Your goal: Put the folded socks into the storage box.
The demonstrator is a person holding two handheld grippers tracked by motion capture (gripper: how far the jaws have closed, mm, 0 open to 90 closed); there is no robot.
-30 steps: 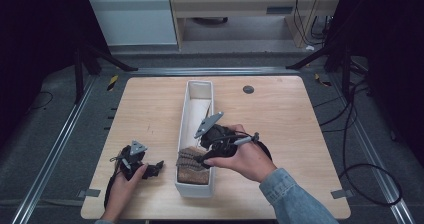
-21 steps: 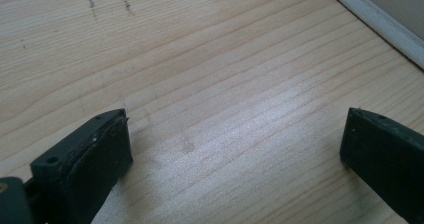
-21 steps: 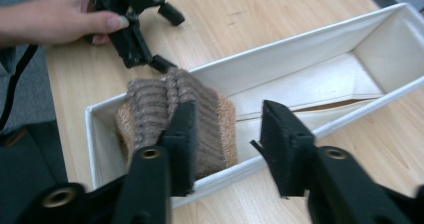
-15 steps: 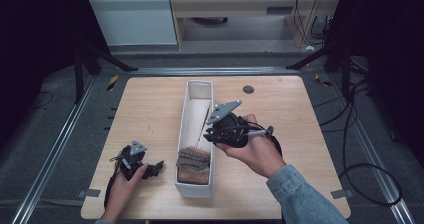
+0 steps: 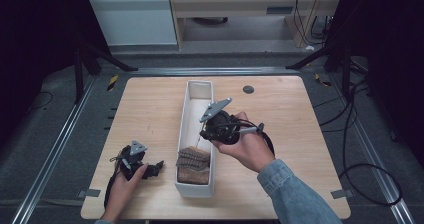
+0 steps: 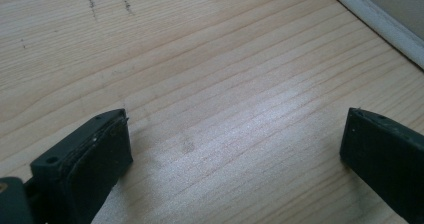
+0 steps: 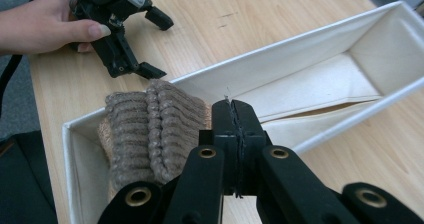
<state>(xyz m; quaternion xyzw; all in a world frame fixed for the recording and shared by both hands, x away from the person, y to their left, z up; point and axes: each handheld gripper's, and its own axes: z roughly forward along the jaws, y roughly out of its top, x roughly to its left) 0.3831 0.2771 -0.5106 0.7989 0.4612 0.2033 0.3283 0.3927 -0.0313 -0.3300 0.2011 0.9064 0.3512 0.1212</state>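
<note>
Right gripper (image 7: 234,115) jaws pressed together above knit roll (image 7: 150,129) — high view hides this.

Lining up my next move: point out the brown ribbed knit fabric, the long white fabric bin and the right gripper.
Brown ribbed knit fabric (image 7: 150,129): right gripper view, on its ribbed top.
Long white fabric bin (image 5: 199,87): high view, on its far end wall.
Right gripper (image 7: 235,115): right gripper view, between its closed fingertips.

I count one long white bin (image 5: 196,134) on one wooden table (image 5: 290,119). In it I see one brown knitted bundle (image 5: 193,164). I have two grippers: the left gripper (image 5: 155,167) and the right gripper (image 5: 202,132).
</note>
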